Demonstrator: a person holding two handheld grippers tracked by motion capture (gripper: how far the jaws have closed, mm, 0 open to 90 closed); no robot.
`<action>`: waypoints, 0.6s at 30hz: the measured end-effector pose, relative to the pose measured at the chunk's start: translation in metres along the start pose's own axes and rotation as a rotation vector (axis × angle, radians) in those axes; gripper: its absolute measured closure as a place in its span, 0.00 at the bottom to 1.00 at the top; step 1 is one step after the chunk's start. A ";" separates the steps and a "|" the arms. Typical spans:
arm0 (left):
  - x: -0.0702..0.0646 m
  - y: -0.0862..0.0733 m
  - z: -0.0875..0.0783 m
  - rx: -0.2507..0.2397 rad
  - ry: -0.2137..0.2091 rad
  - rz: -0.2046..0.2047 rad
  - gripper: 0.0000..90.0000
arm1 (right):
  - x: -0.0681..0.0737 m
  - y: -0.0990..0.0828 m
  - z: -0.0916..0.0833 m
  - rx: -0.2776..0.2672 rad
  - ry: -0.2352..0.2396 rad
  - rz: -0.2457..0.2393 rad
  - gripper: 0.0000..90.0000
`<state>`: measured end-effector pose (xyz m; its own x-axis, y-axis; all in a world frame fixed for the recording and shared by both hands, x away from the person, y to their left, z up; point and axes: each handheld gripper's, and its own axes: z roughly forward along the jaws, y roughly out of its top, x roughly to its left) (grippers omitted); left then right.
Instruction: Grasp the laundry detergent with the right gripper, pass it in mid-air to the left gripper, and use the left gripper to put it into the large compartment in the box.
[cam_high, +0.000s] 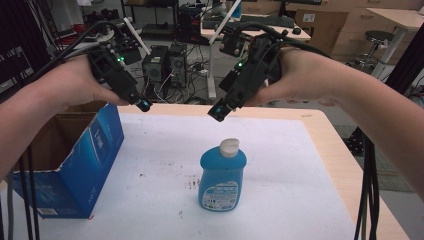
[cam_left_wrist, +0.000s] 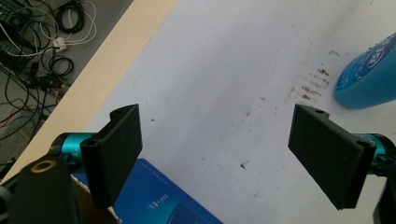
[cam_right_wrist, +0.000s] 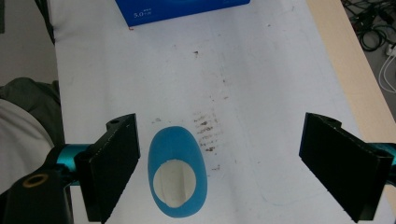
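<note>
A blue bottle (cam_high: 223, 176) with a white cap stands upright on the white table cover (cam_high: 160, 150), near the middle. From above, in the right gripper view, the bottle (cam_right_wrist: 177, 170) sits just inside the left jaw. My right gripper (cam_right_wrist: 224, 170) is open and hangs above the bottle; the high view shows that right gripper (cam_high: 220, 111) a little behind and over the cap. My left gripper (cam_left_wrist: 219, 156) is open over bare table, the bottle's base (cam_left_wrist: 369, 77) off to its right. In the high view the left gripper (cam_high: 142, 104) hovers by the box's far corner.
An open blue cardboard box (cam_high: 75, 160) stands at the table's left. Brown stains (cam_high: 192, 181) mark the cover beside the bottle. The wooden table edge (cam_high: 340, 155) runs along the right. Desks, computers and cables fill the room behind.
</note>
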<state>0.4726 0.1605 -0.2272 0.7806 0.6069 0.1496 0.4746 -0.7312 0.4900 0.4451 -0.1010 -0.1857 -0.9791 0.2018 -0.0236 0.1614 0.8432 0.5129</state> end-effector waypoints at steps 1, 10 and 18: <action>0.000 0.000 0.000 0.001 0.001 0.002 0.20 | -0.001 -0.001 -0.001 -0.006 0.000 -0.002 0.13; 0.002 -0.003 -0.002 0.001 -0.001 0.005 0.20 | -0.005 -0.014 -0.010 -0.055 0.007 -0.014 0.13; 0.000 -0.002 -0.004 -0.001 -0.005 0.020 0.20 | -0.010 -0.037 -0.017 -0.106 0.005 -0.006 0.13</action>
<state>0.4702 0.1633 -0.2246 0.7918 0.5906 0.1553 0.4583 -0.7427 0.4882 0.4466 -0.1425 -0.1899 -0.9807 0.1940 -0.0233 0.1414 0.7866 0.6010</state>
